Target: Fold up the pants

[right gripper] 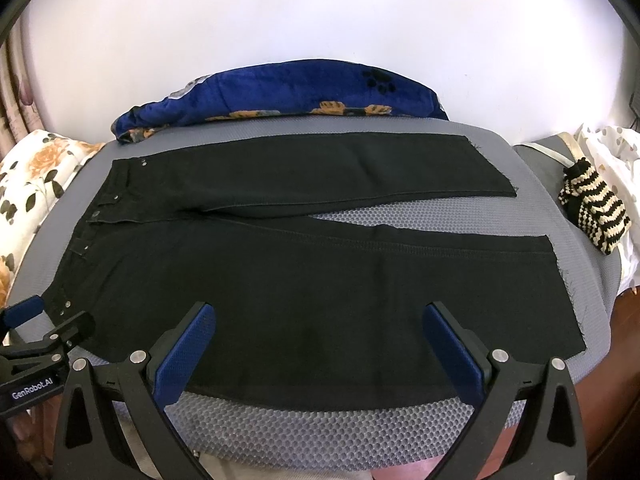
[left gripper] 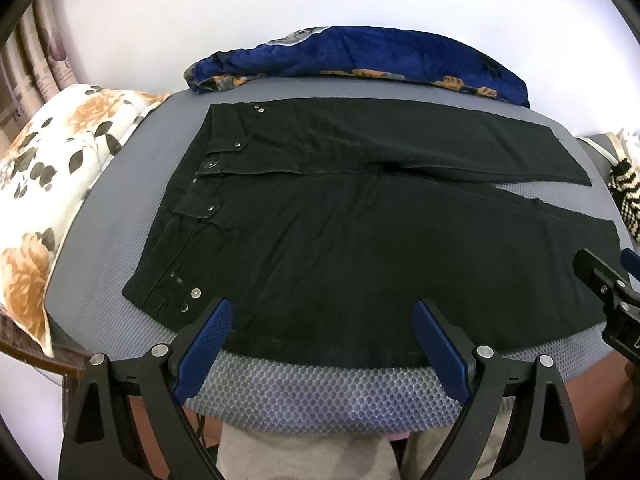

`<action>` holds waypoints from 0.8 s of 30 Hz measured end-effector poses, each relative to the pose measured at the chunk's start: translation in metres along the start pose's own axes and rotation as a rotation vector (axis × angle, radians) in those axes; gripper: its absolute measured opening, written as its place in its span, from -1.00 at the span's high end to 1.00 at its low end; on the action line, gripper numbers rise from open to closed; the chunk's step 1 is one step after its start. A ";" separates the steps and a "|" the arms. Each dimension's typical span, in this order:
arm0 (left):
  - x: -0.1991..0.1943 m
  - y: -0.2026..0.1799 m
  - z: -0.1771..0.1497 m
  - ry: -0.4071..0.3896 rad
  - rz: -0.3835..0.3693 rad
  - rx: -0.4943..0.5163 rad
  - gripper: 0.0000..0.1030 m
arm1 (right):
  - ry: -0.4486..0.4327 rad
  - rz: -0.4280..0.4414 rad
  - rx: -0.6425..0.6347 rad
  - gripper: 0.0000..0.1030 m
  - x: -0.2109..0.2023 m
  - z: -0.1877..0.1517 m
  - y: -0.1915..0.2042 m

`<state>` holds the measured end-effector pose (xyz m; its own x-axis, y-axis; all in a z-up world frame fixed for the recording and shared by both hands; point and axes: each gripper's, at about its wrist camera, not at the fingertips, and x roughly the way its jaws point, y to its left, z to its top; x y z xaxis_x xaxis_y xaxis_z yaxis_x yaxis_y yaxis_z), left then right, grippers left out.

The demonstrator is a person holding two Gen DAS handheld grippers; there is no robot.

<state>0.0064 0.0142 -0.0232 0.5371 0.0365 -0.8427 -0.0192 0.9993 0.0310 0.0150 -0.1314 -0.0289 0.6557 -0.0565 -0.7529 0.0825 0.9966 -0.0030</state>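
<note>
Black denim pants are seen spread flat on a grey honeycomb-mesh mat, with the waistband at the left and both legs running to the right. At the far left, a floral pillow is laid against the mat's edge. Metal studs and a button are visible along the waistband, and the near waistband corner lies just beside the left gripper. That gripper is held released, its blue-padded fingers spread wide over the near edge of the pants, nothing being clasped between them. Behind the pants, a blue blanket with orange flowers is bunched along the far side of the mat. The two legs are parted toward the hems, so that a wedge of mat is exposed between them. The right gripper is likewise held released, its fingers spread apart above the near leg and empty. At the far right, a black-and-cream striped knitted item is set beside the mat, near the hems of the legs.
</note>
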 end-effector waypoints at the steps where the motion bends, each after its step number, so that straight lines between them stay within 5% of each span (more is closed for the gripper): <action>1: 0.001 0.000 0.000 0.001 -0.002 0.000 -0.78 | 0.004 -0.002 0.000 -1.00 0.002 0.001 0.000; 24: 0.028 0.052 0.072 -0.032 0.002 -0.098 -0.78 | 0.084 -0.066 0.060 -1.00 0.047 0.018 -0.017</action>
<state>0.0813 0.0676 -0.0067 0.5632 0.0401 -0.8253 -0.1021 0.9945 -0.0214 0.0575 -0.1523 -0.0525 0.5821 -0.1139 -0.8051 0.1699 0.9853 -0.0165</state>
